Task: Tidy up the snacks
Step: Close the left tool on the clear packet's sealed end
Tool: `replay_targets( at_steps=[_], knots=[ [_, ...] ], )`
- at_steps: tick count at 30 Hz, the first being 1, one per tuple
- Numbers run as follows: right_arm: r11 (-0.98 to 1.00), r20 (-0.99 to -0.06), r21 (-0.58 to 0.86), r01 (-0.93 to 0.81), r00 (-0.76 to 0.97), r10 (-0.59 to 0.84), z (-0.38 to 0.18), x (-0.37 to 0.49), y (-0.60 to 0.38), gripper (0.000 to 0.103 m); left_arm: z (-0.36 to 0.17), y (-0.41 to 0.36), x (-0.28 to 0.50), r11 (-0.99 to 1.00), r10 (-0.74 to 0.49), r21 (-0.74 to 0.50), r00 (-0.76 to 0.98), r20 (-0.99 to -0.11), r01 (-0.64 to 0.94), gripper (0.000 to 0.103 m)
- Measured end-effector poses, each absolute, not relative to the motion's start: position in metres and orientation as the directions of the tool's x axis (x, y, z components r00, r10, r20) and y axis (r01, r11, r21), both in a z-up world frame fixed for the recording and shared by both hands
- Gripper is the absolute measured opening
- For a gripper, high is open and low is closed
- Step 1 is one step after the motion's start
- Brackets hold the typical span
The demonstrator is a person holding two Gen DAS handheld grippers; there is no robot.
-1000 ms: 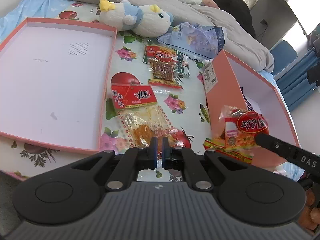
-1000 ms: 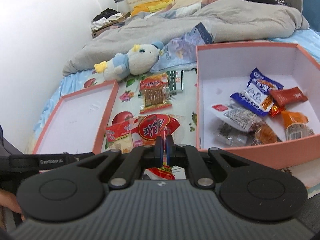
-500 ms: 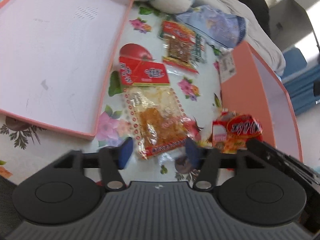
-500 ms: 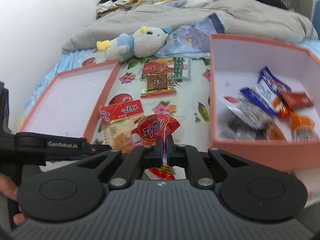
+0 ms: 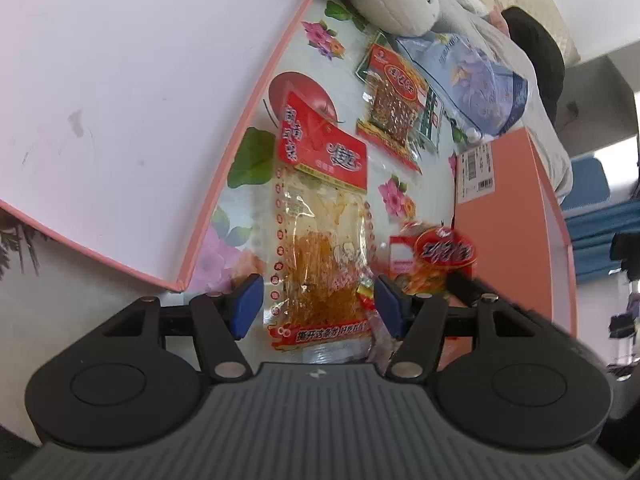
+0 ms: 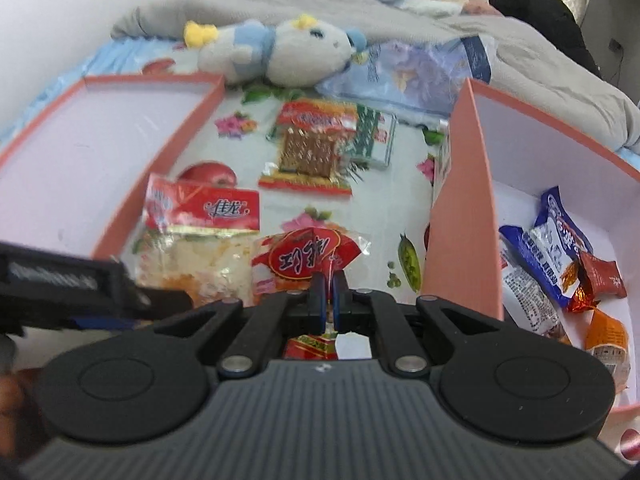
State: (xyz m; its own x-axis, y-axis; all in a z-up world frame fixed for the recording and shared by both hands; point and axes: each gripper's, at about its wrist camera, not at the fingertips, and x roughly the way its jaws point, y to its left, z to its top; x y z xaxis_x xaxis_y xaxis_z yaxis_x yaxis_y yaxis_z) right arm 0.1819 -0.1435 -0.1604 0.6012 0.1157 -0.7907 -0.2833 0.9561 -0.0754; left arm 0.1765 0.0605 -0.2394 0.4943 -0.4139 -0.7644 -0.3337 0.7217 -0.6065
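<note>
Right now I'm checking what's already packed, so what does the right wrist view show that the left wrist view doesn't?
Only the right wrist view shows inside the pink box: blue wrapped snacks and orange packets. Only the left wrist view shows the box's barcode label. Both show the red-topped clear snack bag, the plush toy and the pink lid.

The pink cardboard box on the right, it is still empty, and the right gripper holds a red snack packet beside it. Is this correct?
Not quite. The pink cardboard box is not empty: the right wrist view shows several snack packets lying inside it. The rest holds: the right gripper is shut on the red snack packet beside it.
</note>
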Motion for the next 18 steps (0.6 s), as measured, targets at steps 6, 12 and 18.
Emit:
replay_targets(
  at_steps=[6, 12, 18],
  knots=[
    [0.957, -0.817, -0.012, -0.288, 0.555, 0.157, -0.170, 0.184, -0.146, 0.007, -0.242, 0.063, 0.178, 0.691, -0.427, -0.634, 0.512, -0.745, -0.346, 0.066],
    [0.957, -0.858, 0.048, -0.285, 0.479, 0.186, -0.190, 0.178, -0.143, 0.007, -0.243, 0.056, 0.177, 0.701, -0.438, -0.633, 0.503, -0.745, -0.327, 0.063],
    [0.955, -0.858, 0.059, -0.292, 0.475, 0.198, -0.189, 0.174, -0.148, 0.007, -0.246, 0.057, 0.180, 0.698, -0.435, -0.633, 0.504, -0.746, -0.334, 0.049]
  ],
)
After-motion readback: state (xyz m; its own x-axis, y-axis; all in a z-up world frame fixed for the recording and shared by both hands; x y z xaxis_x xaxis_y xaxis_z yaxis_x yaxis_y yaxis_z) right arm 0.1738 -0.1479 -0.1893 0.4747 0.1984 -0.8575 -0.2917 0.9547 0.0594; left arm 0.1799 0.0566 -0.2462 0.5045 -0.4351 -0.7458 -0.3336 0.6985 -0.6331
